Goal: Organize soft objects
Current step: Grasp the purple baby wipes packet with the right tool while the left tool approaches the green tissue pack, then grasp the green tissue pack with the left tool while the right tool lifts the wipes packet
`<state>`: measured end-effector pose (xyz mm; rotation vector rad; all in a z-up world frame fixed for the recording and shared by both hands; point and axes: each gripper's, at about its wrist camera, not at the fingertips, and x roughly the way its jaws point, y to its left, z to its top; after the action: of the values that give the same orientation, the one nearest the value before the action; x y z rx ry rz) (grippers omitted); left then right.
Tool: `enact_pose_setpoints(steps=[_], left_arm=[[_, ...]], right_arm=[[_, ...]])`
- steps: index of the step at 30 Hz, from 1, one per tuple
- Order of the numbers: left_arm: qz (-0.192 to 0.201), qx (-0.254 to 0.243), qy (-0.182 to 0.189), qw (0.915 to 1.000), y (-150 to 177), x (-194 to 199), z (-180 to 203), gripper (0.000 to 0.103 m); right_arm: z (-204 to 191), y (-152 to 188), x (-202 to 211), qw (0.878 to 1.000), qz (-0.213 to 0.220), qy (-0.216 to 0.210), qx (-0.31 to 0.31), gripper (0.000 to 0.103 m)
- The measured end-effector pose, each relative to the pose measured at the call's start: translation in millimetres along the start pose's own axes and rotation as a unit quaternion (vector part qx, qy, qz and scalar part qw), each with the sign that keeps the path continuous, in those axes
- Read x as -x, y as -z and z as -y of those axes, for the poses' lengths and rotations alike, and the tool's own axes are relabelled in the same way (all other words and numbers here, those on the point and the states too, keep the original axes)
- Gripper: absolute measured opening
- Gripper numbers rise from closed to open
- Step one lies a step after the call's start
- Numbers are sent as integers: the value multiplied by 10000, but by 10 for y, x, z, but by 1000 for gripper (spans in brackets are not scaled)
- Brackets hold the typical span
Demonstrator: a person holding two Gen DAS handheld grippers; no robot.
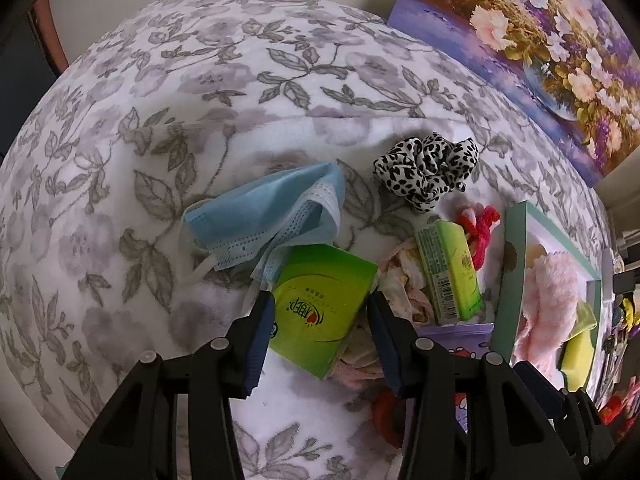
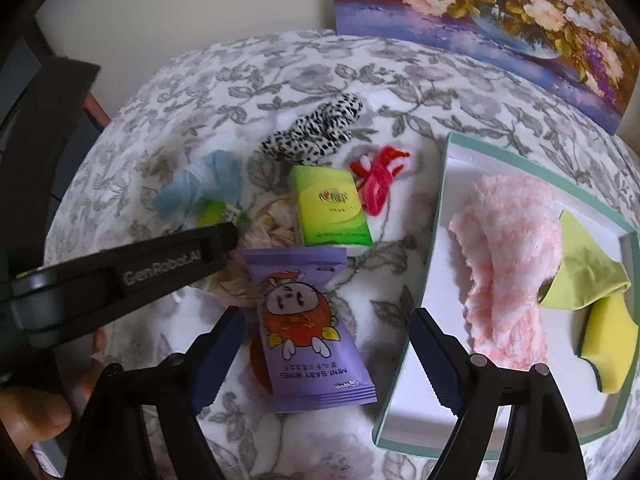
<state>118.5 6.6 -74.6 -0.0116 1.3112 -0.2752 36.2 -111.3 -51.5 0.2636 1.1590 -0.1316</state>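
Sorting partly done: the teal box (image 2: 436, 216) already held a pink fluffy cloth (image 2: 508, 264) and yellow-green cloths (image 2: 592, 280). Left of the box, the left gripper (image 1: 320, 312) clamped a green tissue pack (image 1: 320, 312); the right gripper (image 2: 324, 340), jaws apart, straddled the purple wipes packet (image 2: 308, 320). Mask (image 1: 264, 216), scrunchie (image 1: 428, 172) remained outside.

Two green tissue packs are lying on the floral blanket: one (image 1: 320, 312), another (image 1: 448, 272). One blue pleated face mask (image 1: 264, 216), one leopard-print fabric scrunchie (image 1: 428, 168), one purple wipes pouch (image 2: 312, 320) and one teal-rimmed box (image 2: 436, 216) are showing. Inside are sitting one pink fluffy cloth (image 2: 504, 264) and one yellow-green cloth (image 2: 592, 280).
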Motion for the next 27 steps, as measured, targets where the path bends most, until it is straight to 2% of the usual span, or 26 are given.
enact_pose_setpoints(steps=[9, 17, 18, 21, 23, 27], left_arm=[[-83, 193, 121, 9997, 1, -22, -69, 58], [-91, 84, 64, 9999, -8, -52, -36, 58], [-91, 63, 60, 9999, -9, -51, -30, 58], [-96, 77, 111, 9999, -16, -54, -26, 56], [-88, 86, 154, 9998, -20, -45, -32, 54], [-17, 107, 280, 9996, -12, 37, -80, 40]], right_arm=[[-75, 50, -181, 9993, -289, 52, 228, 82], [-77, 96, -249, 9987, -368, 125, 324, 75], [-80, 98, -248, 9987, -369, 128, 327, 71], [-77, 95, -278, 9986, -417, 135, 285, 58], [-53, 99, -292, 9987, -437, 95, 236, 56], [-33, 107, -263, 9989, -420, 83, 216, 54]])
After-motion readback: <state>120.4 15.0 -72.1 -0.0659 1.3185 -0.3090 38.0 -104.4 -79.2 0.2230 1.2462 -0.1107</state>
